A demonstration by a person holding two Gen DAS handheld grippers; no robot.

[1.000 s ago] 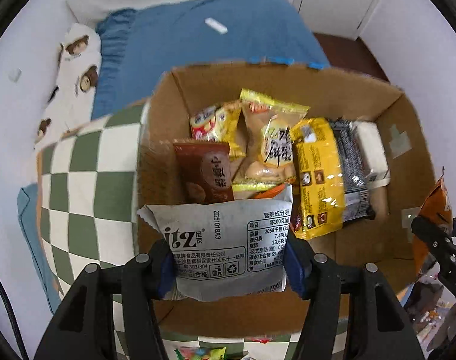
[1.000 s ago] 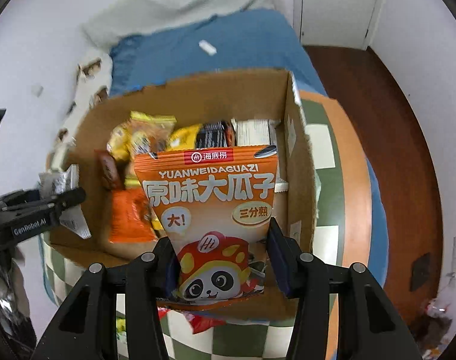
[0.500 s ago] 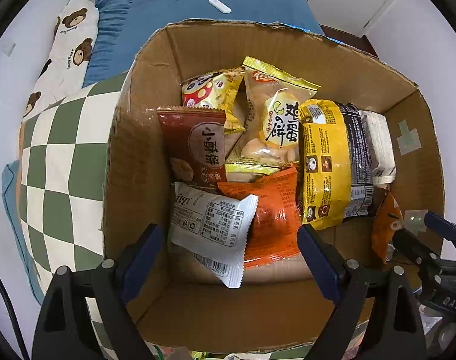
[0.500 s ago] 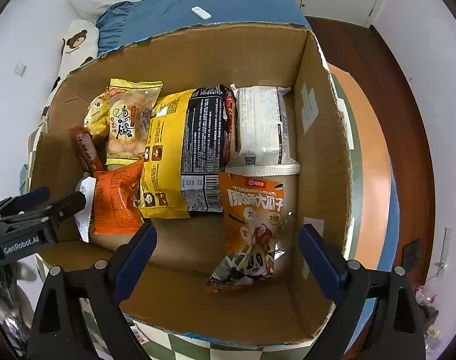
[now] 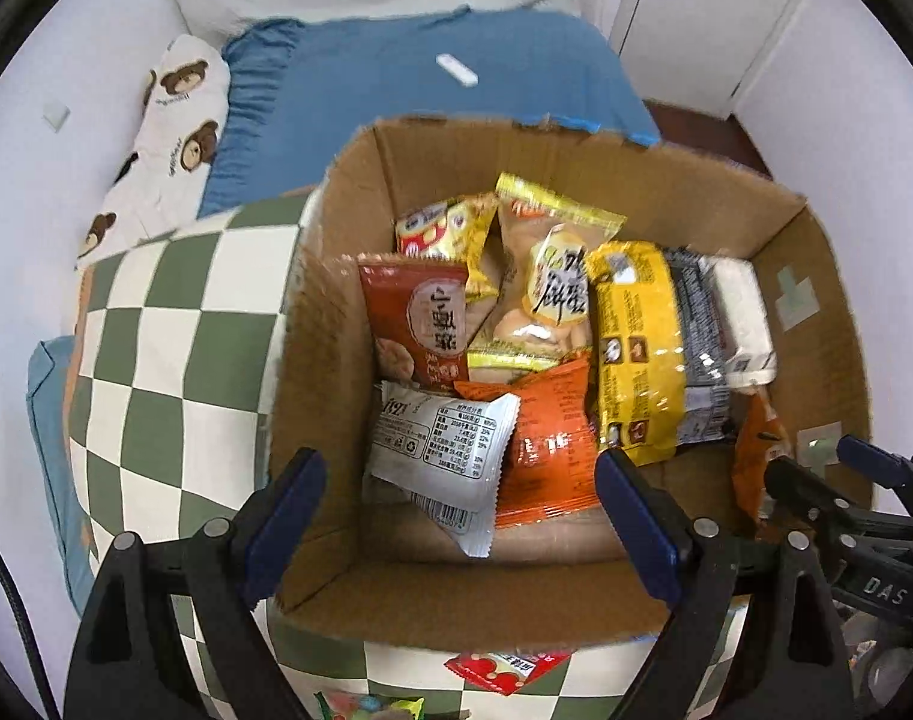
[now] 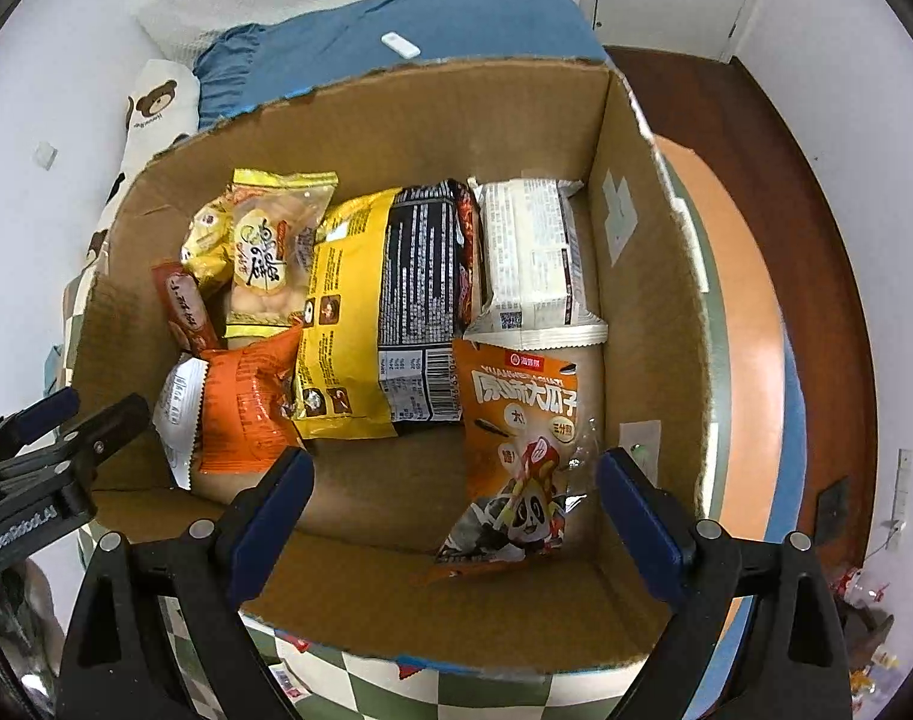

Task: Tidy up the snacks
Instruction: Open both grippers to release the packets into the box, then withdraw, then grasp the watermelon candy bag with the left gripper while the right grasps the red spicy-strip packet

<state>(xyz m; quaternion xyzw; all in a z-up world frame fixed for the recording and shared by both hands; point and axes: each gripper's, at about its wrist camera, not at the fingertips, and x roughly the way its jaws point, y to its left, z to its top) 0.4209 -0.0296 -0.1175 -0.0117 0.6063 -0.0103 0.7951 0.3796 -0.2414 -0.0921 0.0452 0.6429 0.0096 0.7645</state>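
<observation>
A cardboard box (image 5: 330, 396) (image 6: 636, 276) holds several snack packs. The white Ritz pack (image 5: 441, 450) lies at its near left, partly on an orange pack (image 5: 546, 450). The orange sunflower-seed pack with a panda (image 6: 522, 450) lies at the near right; only its edge shows in the left wrist view (image 5: 756, 456). My left gripper (image 5: 456, 516) is open and empty above the box's near edge. My right gripper (image 6: 456, 516) is open and empty above the near edge too.
The box sits on a green-and-white checkered cloth (image 5: 174, 330) beside a blue bed (image 5: 408, 90) with a bear pillow (image 5: 168, 132). More snack packs (image 5: 504, 666) lie on the cloth in front of the box. Wooden floor (image 6: 756, 138) lies to the right.
Both grippers opened and let go: the Ritz pack and the sunflower-seed pack dropped into the box. Both grippers have since drawn back slightly from the box.
</observation>
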